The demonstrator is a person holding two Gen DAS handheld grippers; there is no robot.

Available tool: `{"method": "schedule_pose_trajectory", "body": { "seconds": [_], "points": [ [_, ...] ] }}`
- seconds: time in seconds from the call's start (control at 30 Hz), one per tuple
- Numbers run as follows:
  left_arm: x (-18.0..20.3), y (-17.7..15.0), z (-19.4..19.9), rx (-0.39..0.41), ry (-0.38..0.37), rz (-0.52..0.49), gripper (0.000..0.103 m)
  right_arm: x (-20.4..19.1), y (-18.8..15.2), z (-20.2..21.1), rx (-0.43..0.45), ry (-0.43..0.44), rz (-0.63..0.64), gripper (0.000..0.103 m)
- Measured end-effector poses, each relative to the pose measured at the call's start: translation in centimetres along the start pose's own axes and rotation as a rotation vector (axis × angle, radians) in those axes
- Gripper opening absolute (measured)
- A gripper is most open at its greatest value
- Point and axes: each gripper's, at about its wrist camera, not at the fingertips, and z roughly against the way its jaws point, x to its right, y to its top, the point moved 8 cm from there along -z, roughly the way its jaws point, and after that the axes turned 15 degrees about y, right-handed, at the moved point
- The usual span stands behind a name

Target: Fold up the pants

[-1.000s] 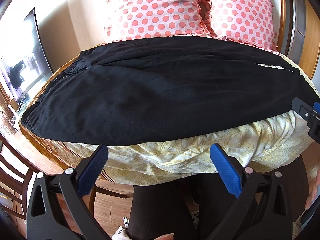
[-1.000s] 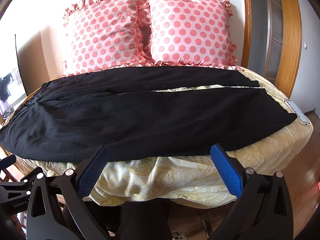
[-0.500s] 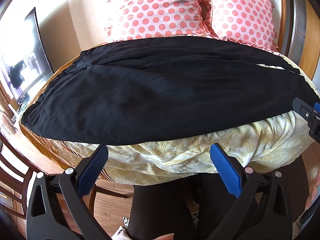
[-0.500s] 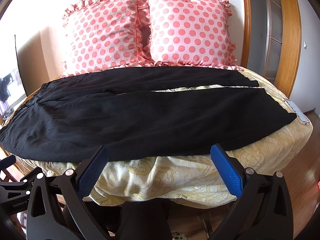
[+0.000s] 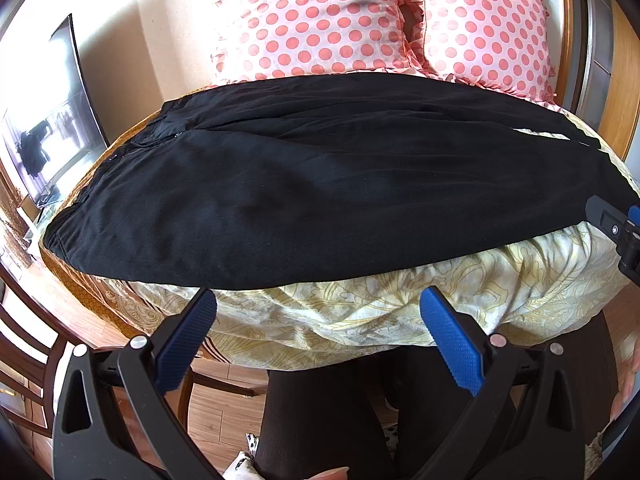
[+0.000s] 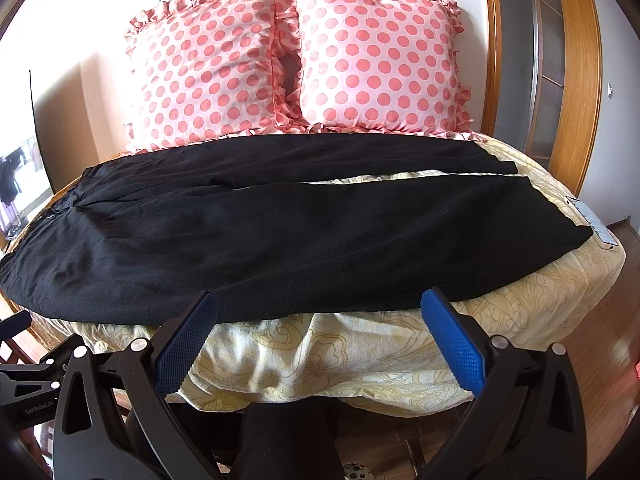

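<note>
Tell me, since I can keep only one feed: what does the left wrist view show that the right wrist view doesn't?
Only the left wrist view shows the open left claw, a dark screen and a wooden chair. Only the right shows the open right claw, the gap between the two legs, and a flat white device. Both share the black pants, spotted pillows and yellow bedspread.

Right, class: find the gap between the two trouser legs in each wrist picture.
Left wrist: a thin pale sliver at the far right, between the legs of the trousers.
Right wrist: a long pale strip right of centre.
Shared landmark: the spotted pillows.
</note>
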Motion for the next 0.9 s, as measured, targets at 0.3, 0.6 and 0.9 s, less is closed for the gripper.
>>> {"method": "schedule_pose_trajectory", "body": {
  "seconds": [0.3,0.6,0.9],
  "points": [
    [-0.14,0.02,0.1,-0.001,-0.001,0.001,0.101,0.03,0.13,0.1,0.002,-0.001,0.001,0.102],
    [-0.31,0.01,0.18,0.0,-0.001,0.001,0.101,0.07,0.26,0.12,0.001,0.0,0.0,0.102],
    [-0.41,-0.02,0.19,0.0,0.0,0.001,0.101,0.02,0.35,0.02,0.001,0.0,0.002,0.102]
  ]
}}
